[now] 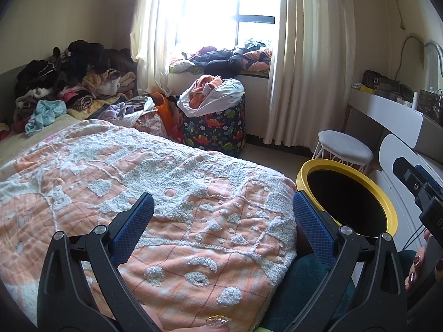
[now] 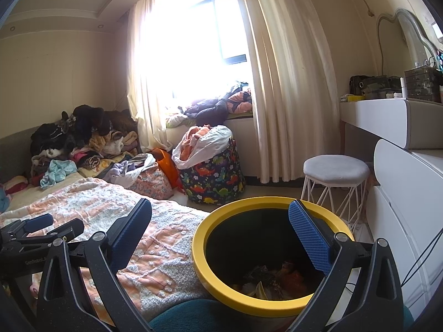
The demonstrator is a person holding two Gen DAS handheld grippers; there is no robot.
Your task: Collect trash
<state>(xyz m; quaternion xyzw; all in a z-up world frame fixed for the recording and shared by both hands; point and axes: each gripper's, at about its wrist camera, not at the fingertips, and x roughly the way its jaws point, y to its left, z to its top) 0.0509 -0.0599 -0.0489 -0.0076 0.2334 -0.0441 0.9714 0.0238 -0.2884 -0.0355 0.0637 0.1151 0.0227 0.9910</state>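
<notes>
bin (image 1: 346,202) contents: hidden in shadow (left view) | trash (image 2: 265,279): items unidentifiable | mirror (image 2: 409,27): cropped

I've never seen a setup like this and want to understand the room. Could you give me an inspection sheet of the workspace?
Surface: bed under an orange-and-white blanket, no trash seen on it.
Job's things: yellow-rimmed bin beside the bed, wrappers and scraps at its bottom.
Clutter: clothes pile at the bed's far end; dinosaur-print hamper overflowing.
Grippers: left hand-held gripper open, empty, over the blanket; right hand-held gripper open, empty, over the bin.
Cables: thin black cable by the white drawers.
Surroundings: curtained window, white stool, vanity desk.
</notes>
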